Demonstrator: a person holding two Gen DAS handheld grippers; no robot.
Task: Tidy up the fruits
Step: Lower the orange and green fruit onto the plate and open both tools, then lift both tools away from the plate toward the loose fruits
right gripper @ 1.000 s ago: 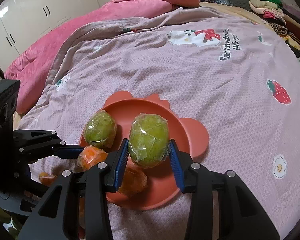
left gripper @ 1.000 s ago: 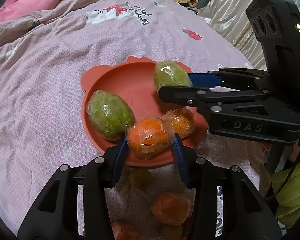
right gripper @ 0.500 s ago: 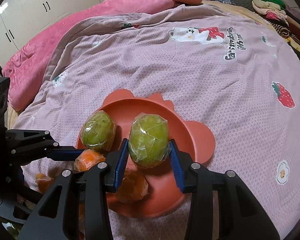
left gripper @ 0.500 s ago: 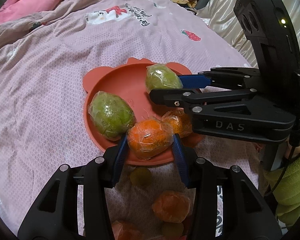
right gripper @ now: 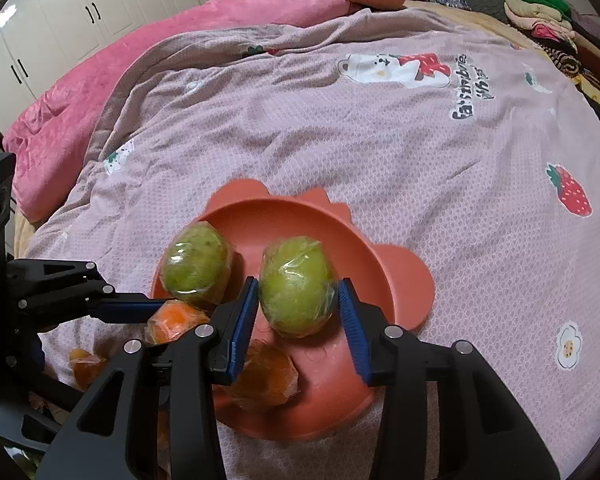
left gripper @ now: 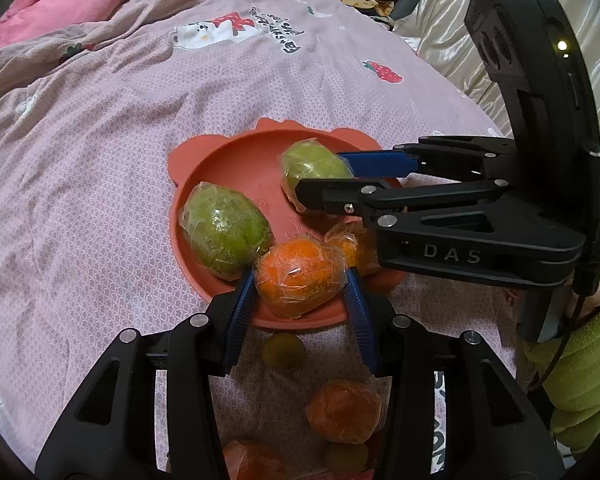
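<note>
An orange-red plate [left gripper: 236,148] [right gripper: 404,280] with ear-shaped lobes lies on the bedspread. My left gripper [left gripper: 300,286] is shut on a wrapped orange fruit [left gripper: 300,276] [right gripper: 176,320] over the plate's near rim. My right gripper [right gripper: 298,304] [left gripper: 320,176] is shut on a wrapped green fruit [right gripper: 296,286] [left gripper: 312,164] low over the plate's middle. A second green fruit [left gripper: 224,236] [right gripper: 196,268] and another wrapped orange [left gripper: 352,240] [right gripper: 268,376] rest on the plate.
Loose fruit lies on the bed in front of the plate: a small green one [left gripper: 283,350] and two wrapped oranges [left gripper: 344,410] [left gripper: 252,460]. A pink duvet [right gripper: 180,40] is bunched at the far left and folded clothes [right gripper: 540,16] at the far right. A green sleeve [left gripper: 580,360] shows.
In the left wrist view the right gripper and its green fruit have edged a little left, further over the plate. The left gripper and its orange have kept still.
</note>
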